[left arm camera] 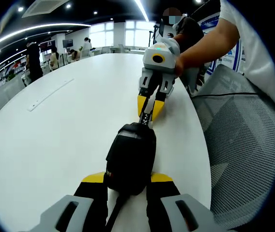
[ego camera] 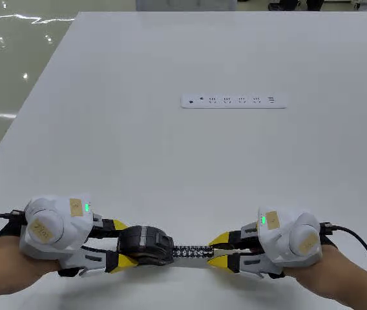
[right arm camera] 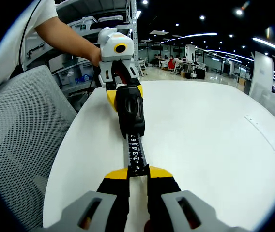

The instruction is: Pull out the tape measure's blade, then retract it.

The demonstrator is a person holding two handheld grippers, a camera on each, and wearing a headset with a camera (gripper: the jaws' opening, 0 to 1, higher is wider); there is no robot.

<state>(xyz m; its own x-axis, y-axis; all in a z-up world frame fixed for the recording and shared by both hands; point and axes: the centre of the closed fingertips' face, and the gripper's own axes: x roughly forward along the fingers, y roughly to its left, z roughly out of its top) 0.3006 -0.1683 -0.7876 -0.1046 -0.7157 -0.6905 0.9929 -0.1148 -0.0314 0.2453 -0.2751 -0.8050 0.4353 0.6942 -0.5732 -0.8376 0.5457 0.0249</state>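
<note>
A black tape measure (ego camera: 145, 245) lies at the near edge of the white table (ego camera: 190, 148). My left gripper (ego camera: 120, 247) is shut on its case (left arm camera: 131, 157). A short length of dark blade (ego camera: 190, 250) with white numbers runs out of the case to the right. My right gripper (ego camera: 221, 250) is shut on the blade's end (right arm camera: 137, 166). In the right gripper view the blade (right arm camera: 134, 150) shows numbers up to 7 and leads to the case (right arm camera: 130, 112). The yellow-tipped right gripper (left arm camera: 150, 107) faces me in the left gripper view.
A white power strip (ego camera: 234, 101) lies flat near the table's middle, far from both grippers. A grey mesh chair (right arm camera: 19, 145) stands just off the table's near edge. People sit at desks far back in the room.
</note>
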